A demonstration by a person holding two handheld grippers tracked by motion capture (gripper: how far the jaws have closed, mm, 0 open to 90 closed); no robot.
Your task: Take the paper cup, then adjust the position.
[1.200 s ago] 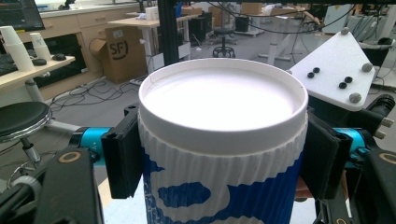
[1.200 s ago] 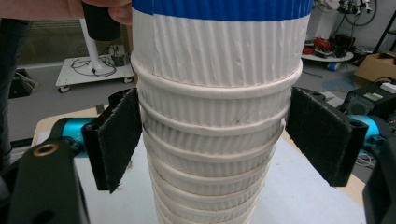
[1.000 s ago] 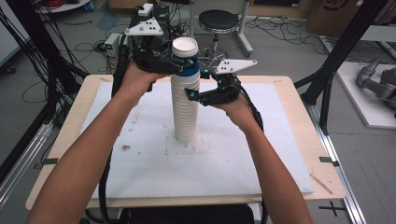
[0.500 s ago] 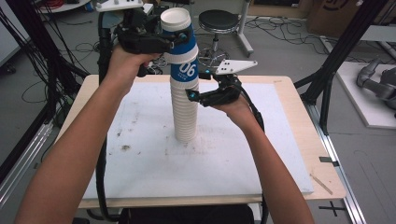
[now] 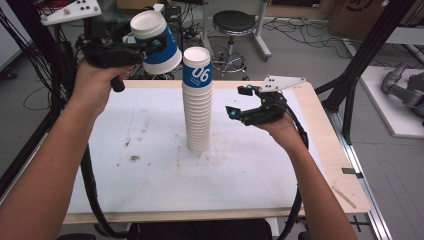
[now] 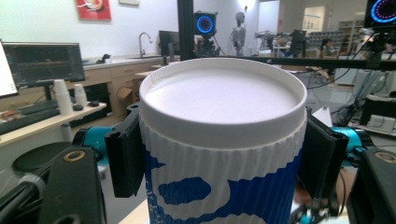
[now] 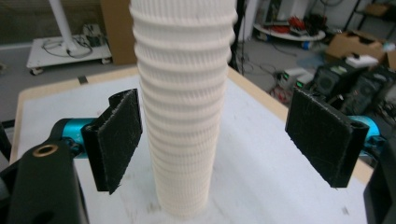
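- Table [image 5: 150, 200] under a white sheet lies below both grippers, wood edge showing round it, a few dark specks on the sheet.
- Stack of cups [image 5: 197, 107], ribbed white paper with a blue-banded one on top, stands upright on the sheet just left of the right gripper and below and to the right of the left gripper. In the right gripper view the stack [image 7: 184, 102] rises just beyond the pads, nearer the left one.
- Left gripper [image 5: 132, 47] is raised above the table's far left edge, its jaws have just been closing and are clamped on a single blue and white cup [image 5: 155, 42], tilted, mouth towards the camera. The left gripper view shows the pads pressing both sides under the cup's rim [image 6: 224, 107].
- Right gripper [image 5: 240, 102] hovers beside the stack at mid height, jaws spread wide, holding nothing, no pad touching the cups.
- Progress, as I judge it: one cup is off the stack and in the air. Left to do: set it down somewhere, then take the rest, which is nearly the whole stack.
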